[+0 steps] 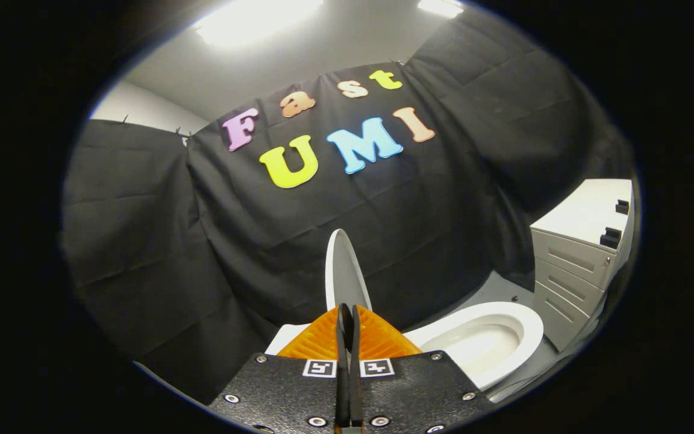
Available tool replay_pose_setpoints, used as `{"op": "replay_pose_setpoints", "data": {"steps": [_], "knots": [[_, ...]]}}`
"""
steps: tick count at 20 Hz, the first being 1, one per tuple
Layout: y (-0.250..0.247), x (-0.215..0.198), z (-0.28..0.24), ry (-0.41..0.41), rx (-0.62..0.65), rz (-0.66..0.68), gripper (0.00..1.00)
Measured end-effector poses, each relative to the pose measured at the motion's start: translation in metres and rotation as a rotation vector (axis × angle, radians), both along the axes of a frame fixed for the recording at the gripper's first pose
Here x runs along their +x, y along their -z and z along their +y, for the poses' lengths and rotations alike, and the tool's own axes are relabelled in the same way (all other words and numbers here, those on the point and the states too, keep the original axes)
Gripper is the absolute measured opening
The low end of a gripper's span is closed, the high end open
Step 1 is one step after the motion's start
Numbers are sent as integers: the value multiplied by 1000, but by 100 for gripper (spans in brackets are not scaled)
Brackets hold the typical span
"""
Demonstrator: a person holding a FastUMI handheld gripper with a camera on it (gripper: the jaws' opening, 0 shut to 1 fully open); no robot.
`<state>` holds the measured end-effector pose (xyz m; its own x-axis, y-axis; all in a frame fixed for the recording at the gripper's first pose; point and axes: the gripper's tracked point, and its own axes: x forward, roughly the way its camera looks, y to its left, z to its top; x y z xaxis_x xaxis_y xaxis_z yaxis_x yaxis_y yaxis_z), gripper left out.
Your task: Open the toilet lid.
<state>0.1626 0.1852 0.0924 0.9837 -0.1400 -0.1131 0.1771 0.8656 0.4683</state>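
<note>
With its two orange fingers [377,340] pressed together and apparently gripping nothing, the claw [347,313] sits just short of the toilet lid [343,271], which stands raised, edge-on, directly ahead of the fingertips. The open toilet bowl [485,340] lies ahead to the right; a white drawer cabinet [576,259] stands beyond it.

I saw the grey floor [491,289] carrying the white toilet [485,343], right of and beyond my gripper [347,313], whose fingers were pressed together on nothing. A white drawer cabinet [582,265] stood farther right on it, near the bowl.
</note>
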Motion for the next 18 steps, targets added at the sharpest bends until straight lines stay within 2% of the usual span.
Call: {"op": "replay_pose_setpoints", "data": {"steps": [6, 12, 18], "knots": [[-4, 7, 39, -51, -42, -23, 0], [-12, 16, 88, -137, -216, -64, 0], [-5, 16, 130, -237, -322, -117, 0]]}}
